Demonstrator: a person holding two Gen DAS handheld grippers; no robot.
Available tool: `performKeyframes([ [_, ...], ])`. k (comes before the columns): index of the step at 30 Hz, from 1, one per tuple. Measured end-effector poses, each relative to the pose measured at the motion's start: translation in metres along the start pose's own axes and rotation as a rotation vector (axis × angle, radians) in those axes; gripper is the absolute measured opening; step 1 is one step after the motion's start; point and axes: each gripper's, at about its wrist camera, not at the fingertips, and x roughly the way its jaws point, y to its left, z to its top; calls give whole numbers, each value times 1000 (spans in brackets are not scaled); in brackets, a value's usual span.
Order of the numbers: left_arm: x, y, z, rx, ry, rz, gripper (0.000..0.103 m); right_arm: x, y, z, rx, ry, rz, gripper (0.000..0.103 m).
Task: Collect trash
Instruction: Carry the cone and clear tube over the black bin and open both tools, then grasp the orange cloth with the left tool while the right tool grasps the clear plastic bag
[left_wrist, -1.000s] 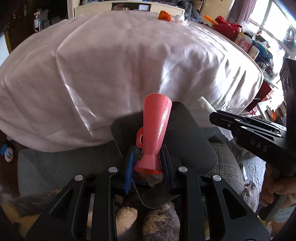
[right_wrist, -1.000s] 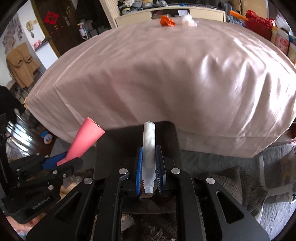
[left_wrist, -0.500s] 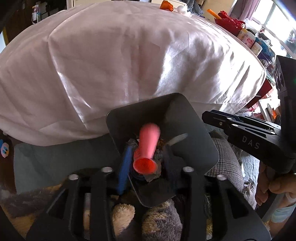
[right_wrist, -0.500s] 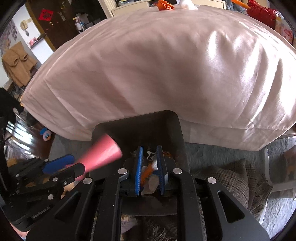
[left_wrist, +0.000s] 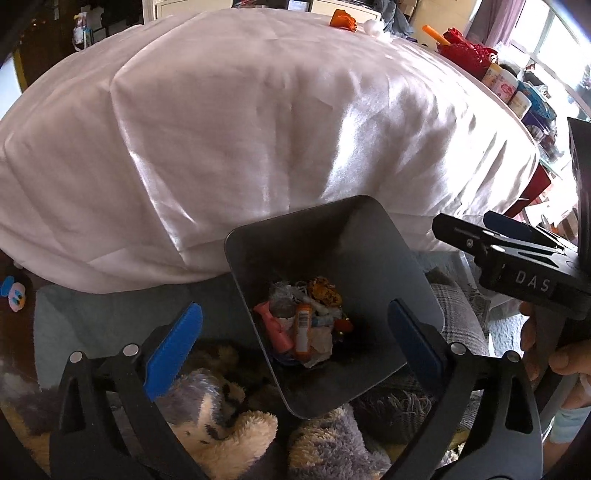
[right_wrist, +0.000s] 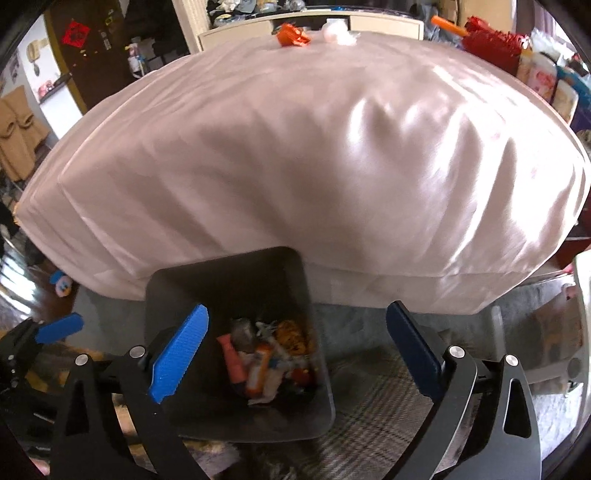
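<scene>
While my two grippers hang over dark grey square plastic bin, both sets of jaws opening, fingers wide apart, nothing between pads. Left gripper straddles bin mouth; right gripper same, its far side visible in left view. Trash lies at bin bottom: pink plastic tube, orange barcoded tube, crumpled wrappers. Bin stands against bed with shiny pinkish-white cover. More trash on bed's far edge: orange crumpled scrap, white wad. Plush toy beside bin.
</scene>
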Motion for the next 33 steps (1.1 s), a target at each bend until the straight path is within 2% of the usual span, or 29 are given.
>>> performKeyframes([
  [9,-32,3,27,2,-74,0,95,-31,-11,24,14,-89,10,99],
  [18,-80,7,82,111,-217,113,95,-65,-16,61,11,-213,-4,99],
  [23,-96,11,115,132,-293,123,95,-76,-14,88,-26,-274,-33,99],
  [27,-89,20,146,112,-276,71,95,-76,-13,113,-67,-299,-66,99],
  [33,-61,22,193,130,-260,64,95,-59,-20,156,-80,-300,-80,99],
])
